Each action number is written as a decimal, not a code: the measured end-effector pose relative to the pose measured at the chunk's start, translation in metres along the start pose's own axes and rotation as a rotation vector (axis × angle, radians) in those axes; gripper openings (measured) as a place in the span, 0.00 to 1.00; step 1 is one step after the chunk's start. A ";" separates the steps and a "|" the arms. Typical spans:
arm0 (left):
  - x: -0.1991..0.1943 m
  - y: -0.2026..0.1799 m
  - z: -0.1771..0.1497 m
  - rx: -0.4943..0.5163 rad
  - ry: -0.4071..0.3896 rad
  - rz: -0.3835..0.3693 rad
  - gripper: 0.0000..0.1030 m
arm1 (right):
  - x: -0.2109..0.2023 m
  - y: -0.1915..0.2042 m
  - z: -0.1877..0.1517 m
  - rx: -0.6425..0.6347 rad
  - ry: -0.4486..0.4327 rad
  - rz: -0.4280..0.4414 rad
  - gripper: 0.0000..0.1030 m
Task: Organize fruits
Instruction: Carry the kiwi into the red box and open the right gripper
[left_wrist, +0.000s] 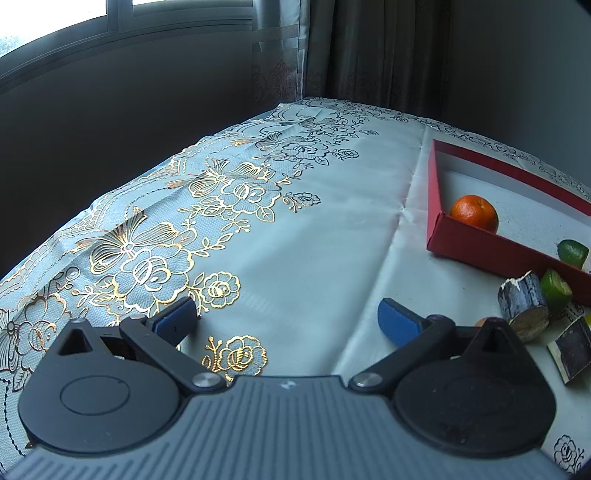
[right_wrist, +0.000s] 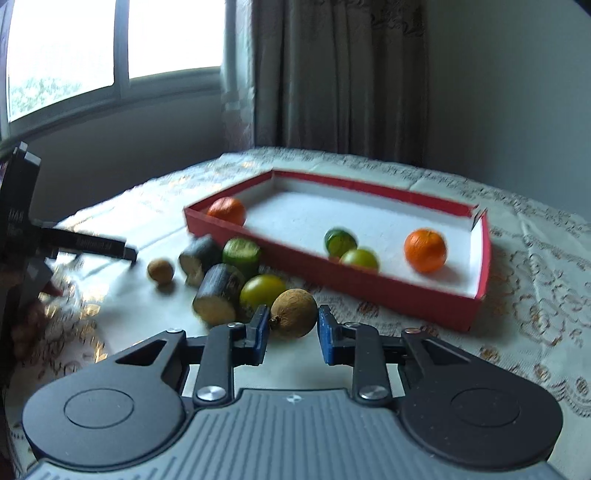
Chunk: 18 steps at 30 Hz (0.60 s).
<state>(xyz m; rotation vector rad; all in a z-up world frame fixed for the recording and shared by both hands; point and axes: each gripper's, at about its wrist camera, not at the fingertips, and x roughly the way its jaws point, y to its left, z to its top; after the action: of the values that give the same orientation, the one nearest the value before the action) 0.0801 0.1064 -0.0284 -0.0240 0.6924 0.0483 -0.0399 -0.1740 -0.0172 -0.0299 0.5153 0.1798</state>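
Your left wrist view sits low over the tablecloth (left_wrist: 280, 236), facing the far wall and curtain, with the red tray (left_wrist: 476, 242) at its right edge. Your right wrist view looks from close above the table toward the window and curtain, the tray (right_wrist: 373, 286) near and central. Both views share the tray, the orange (left_wrist: 474, 214) in its corner (right_wrist: 226, 210), and the cut pieces just outside it. The right view is motion-blurred.
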 end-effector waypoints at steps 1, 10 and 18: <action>0.000 0.000 0.000 0.000 0.000 0.000 1.00 | 0.000 -0.003 0.005 0.009 -0.009 -0.005 0.26; 0.000 0.000 0.000 0.000 0.000 0.000 1.00 | 0.017 -0.034 0.047 0.065 -0.070 -0.099 0.26; 0.000 0.000 0.000 0.000 -0.001 -0.001 1.00 | 0.053 -0.054 0.054 0.118 -0.034 -0.138 0.26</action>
<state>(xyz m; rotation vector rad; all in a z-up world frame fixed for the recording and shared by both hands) 0.0803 0.1063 -0.0285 -0.0240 0.6919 0.0476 0.0410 -0.2141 0.0032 0.0526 0.4874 0.0151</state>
